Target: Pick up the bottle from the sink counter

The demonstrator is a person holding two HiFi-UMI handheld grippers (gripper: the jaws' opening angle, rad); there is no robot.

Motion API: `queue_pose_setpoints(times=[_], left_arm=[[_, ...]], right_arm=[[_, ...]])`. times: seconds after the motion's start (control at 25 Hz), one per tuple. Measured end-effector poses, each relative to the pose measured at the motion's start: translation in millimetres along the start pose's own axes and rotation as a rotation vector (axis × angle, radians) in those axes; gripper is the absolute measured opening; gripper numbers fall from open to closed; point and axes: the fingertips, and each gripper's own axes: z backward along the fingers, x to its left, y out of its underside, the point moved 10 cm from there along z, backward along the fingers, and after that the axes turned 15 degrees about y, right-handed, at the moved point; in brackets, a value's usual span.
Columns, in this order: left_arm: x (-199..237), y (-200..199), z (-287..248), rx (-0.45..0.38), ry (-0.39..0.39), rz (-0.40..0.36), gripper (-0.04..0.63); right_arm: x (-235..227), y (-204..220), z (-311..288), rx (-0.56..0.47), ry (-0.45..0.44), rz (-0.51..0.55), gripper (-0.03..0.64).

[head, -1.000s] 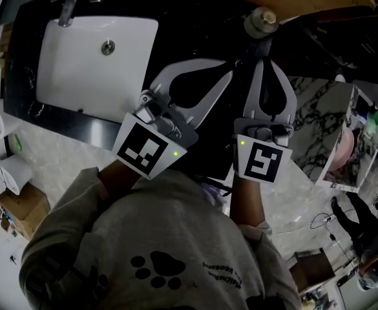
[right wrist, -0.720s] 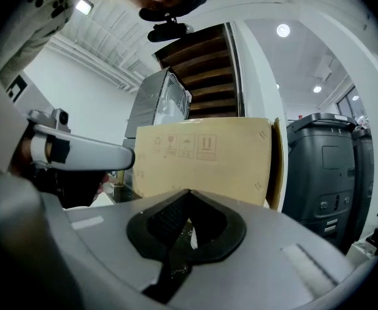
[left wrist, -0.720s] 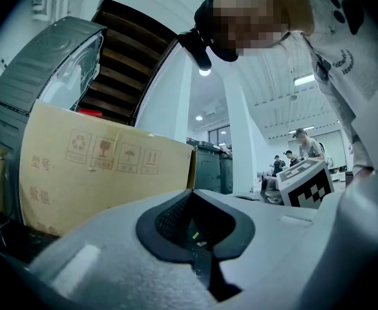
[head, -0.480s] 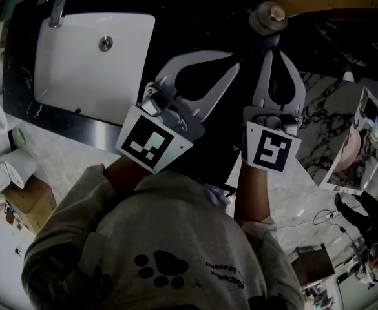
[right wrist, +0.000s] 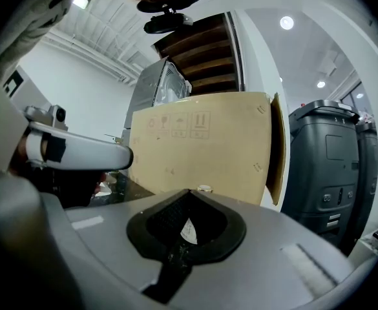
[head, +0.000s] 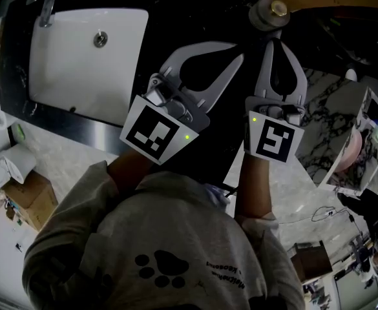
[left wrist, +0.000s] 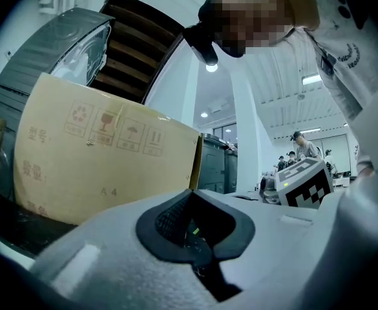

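Head view: you are holding the right gripper just short of the bottle, which is standing on the dark counter, well right of the sink. The left gripper is idling beside the right one.
Left gripper view: the left gripper is showing its jaws together and empty.
Right gripper view: the right gripper is also pressing its jaws together on nothing. The cap is peeking just over them.
Step in hand: you are lining up, so spread the right jaws wide, then advance centred round the body, below the cap.

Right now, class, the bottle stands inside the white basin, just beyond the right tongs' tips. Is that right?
No. The head view shows the bottle on the black counter, beside the white basin, not inside it; it does stand just beyond the tips of the right tongs.
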Motion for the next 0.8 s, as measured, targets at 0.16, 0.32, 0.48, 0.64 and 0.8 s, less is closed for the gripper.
queue_pose_setpoints(times=[0.16, 0.32, 0.48, 0.64, 0.8], left_arm=[[1.8, 4.7, -4.6, 0.004, -0.005, 0.008, -0.002], [4.7, 10.3, -7.9, 0.009, -0.009, 0.018, -0.002], [7.2, 15.5, -10.8, 0.017, -0.014, 0.026, -0.002], [10.1, 20.6, -13.1, 0.026, -0.02, 0.031, -0.002], [13.4, 23.0, -14.6, 0.029, -0.026, 0.031, -0.002]], right_arm=[[-0.2, 5.2, -4.3, 0.01, -0.012, 0.004, 0.002], [0.7, 9.4, -8.3, 0.027, -0.023, 0.007, 0.017], [-0.8, 14.8, -12.0, 0.045, -0.025, 0.0, 0.054], [-3.4, 18.8, -16.5, 0.066, -0.029, -0.016, 0.084], [-5.8, 19.3, -21.5, 0.072, -0.033, -0.031, 0.109]])
